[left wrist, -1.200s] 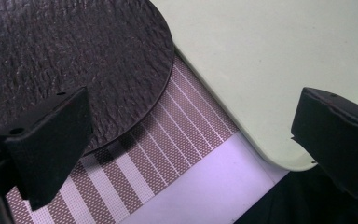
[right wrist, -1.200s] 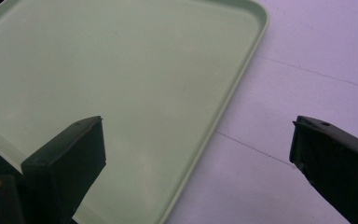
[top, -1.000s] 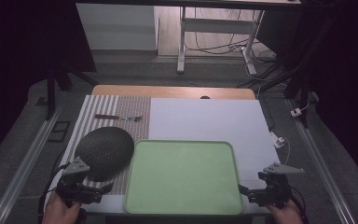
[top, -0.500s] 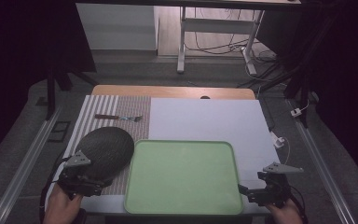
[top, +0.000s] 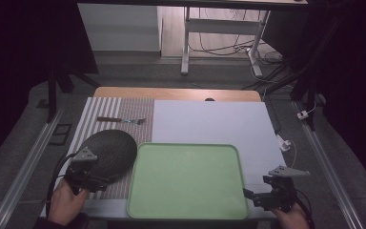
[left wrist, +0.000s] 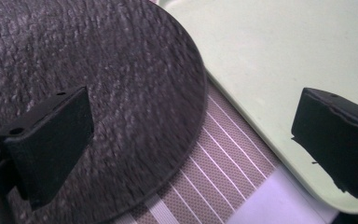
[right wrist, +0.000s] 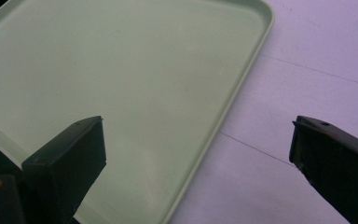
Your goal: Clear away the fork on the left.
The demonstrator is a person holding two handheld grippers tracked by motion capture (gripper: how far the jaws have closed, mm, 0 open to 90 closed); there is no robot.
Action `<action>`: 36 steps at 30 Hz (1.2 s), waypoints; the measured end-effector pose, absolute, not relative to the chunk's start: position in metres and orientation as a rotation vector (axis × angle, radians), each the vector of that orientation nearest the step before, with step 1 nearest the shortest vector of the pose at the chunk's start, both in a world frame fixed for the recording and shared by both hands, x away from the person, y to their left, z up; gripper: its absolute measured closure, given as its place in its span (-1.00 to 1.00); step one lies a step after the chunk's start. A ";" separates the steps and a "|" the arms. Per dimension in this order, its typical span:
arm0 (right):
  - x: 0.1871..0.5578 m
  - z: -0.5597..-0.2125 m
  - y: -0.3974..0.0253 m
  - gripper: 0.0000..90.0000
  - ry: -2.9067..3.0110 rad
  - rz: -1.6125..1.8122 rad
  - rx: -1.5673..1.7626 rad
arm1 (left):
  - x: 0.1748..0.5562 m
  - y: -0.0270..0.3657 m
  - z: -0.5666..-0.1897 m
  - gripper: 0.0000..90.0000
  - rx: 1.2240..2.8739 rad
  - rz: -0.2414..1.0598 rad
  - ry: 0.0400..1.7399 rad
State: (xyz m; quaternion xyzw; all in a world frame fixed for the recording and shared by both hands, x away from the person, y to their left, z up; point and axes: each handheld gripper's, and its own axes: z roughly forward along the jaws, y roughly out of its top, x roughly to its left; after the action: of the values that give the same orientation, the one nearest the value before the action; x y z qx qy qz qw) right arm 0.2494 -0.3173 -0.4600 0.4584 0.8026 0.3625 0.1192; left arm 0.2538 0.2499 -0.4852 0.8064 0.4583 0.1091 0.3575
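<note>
The left gripper (top: 100, 179) hovers over the dark plate (top: 109, 151), jaws wide. The right gripper (top: 253, 196) sits beside the green tray (top: 187, 212), jaws wide too

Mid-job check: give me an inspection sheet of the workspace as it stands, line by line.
Surface: white tabletop with a striped mat on its left part; a wooden strip along the far edge.
Job's things: dark round plate on the mat, close beside the pale green tray; I cannot tell whether they touch.
Clutter: a fork on the mat beyond the plate.
Grippers: left gripper at the plate's near edge, jaws open, holding nothing; right gripper at the tray's near right corner, jaws open, holding nothing.
Cables: one trails from each gripper; a white cable lies at the table's right edge.
Surroundings: dark room, desk legs and floor wiring beyond.
</note>
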 end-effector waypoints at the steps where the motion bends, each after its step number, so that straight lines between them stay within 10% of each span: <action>1: 0.250 -0.460 -0.317 -0.92 2.346 1.058 1.342 | 0.256 0.250 -0.486 -1.00 2.084 0.281 1.181; 36: 0.250 -0.460 -0.318 -0.91 2.345 1.062 1.353 | 0.357 0.249 -0.487 -1.00 2.071 0.316 1.247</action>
State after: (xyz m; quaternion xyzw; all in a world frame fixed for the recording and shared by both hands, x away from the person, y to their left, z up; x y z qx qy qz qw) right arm 0.2504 -0.3178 -0.4603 0.4622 0.8008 0.3626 0.1165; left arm 0.3568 0.2489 -0.4866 0.7975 0.4803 0.1215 0.3444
